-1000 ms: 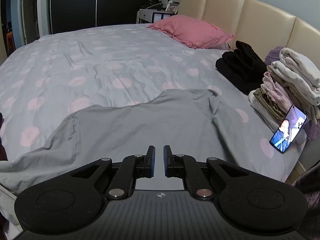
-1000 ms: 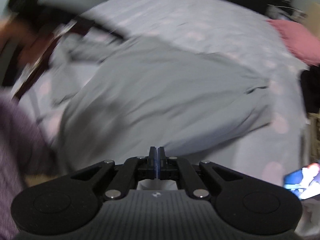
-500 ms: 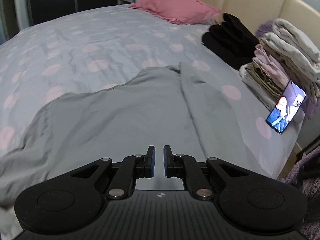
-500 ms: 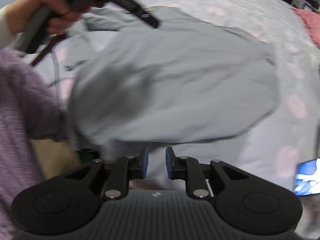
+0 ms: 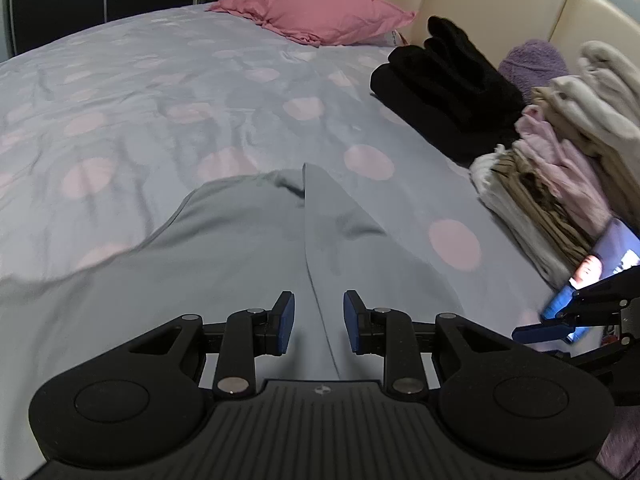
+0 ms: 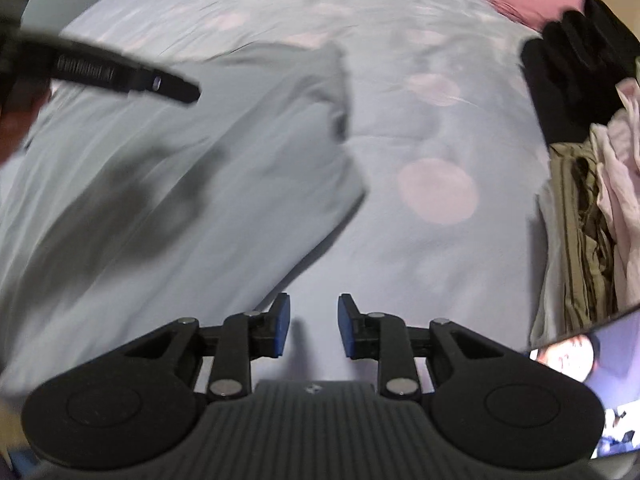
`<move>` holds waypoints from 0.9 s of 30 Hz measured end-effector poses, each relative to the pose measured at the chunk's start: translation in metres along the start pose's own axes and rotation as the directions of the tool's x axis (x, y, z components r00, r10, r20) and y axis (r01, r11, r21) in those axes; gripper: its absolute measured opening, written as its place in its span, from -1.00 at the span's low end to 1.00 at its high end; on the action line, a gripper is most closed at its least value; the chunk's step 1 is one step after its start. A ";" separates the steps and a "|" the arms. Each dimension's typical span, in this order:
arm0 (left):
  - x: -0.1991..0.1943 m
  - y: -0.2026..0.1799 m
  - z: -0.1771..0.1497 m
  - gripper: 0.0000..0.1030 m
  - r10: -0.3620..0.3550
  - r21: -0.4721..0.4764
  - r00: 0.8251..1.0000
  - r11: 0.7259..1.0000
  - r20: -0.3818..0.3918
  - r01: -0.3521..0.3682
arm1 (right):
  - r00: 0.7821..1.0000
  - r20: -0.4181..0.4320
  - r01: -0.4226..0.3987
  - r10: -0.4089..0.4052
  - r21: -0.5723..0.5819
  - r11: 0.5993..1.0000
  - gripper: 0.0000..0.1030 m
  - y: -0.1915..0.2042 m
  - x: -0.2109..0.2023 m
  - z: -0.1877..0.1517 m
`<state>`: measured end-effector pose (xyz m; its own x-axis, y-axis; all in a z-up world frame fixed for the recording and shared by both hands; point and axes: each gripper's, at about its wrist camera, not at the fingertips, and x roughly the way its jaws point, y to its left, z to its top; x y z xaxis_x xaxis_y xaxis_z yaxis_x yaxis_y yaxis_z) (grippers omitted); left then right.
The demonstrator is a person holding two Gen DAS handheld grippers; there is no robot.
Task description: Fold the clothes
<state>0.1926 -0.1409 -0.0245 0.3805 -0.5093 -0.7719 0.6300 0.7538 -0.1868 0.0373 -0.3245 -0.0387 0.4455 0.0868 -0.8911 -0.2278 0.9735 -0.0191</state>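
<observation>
Jaws, left gripper [image 5: 319, 322]: we record them parted with a clear gap, blue pads facing each other, nothing between them.
Jaws, right gripper [image 6: 314, 327]: we record them parted to much the same width, holding nothing.
Grey garment [image 5: 248, 264]: we find it spread flat on the bed, reaching from under the left gripper away toward the middle of the mattress.
Garment fold line [image 5: 310, 248]: we note a straight crease running away from the gap of the left jaws, with a narrower grey panel lying to its right.
Garment against left jaws: we see cloth directly below and ahead of both pads; whether the pads touch it we cannot tell.
Garment against right jaws: we see its blurred edge [image 6: 304, 240] ahead and to the left of the pads, with bare bedsheet under the gap itself.
Bed [image 5: 120, 92]: grey sheet with pale pink dots, wrinkled.
Pink pillow [image 5: 320, 14]: at the far end by the cream headboard [image 5: 480, 4].
Black clothes [image 5: 444, 84]: folded pile on the right side of the bed.
Mixed stack [image 5: 560, 160]: beige, pink and cream folded pieces, just beside the black pile.
Phone [image 5: 592, 276]: lit screen, propped against that stack.
</observation>
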 end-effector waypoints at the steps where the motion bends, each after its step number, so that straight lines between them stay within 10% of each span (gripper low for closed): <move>1: 0.008 0.002 0.005 -0.47 -0.006 -0.005 1.000 1.000 -0.002 0.006 | 1.000 0.006 0.002 -0.002 0.011 1.000 -0.43 -0.004 0.004 0.002; 8: 0.060 0.011 0.022 -0.39 -0.087 -0.037 0.996 0.996 -0.028 0.086 | 0.999 0.046 0.012 -0.016 0.091 0.996 -0.43 -0.032 0.034 0.020; 11: 0.065 0.012 0.020 -0.91 -0.125 -0.045 0.992 0.991 -0.002 0.125 | 0.998 0.063 0.015 -0.023 0.125 0.992 -0.39 -0.043 0.046 0.027; 15: 0.048 0.014 0.019 -0.96 -0.147 -0.049 0.988 0.988 0.054 0.149 | 0.997 0.072 0.021 -0.030 0.125 0.992 -0.39 -0.046 0.050 0.031; 27: 0.016 0.069 -0.003 -0.94 0.016 -0.073 0.997 0.997 -0.074 -0.021 | 0.987 0.156 -0.053 0.031 0.140 0.989 -0.39 -0.041 0.041 0.039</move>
<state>0.2403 -0.0964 -0.0516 0.3391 -0.4649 -0.8179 0.5707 0.7928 -0.2140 0.0986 -0.3522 -0.0565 0.5676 0.1484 -0.8098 -0.1277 0.9876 0.0914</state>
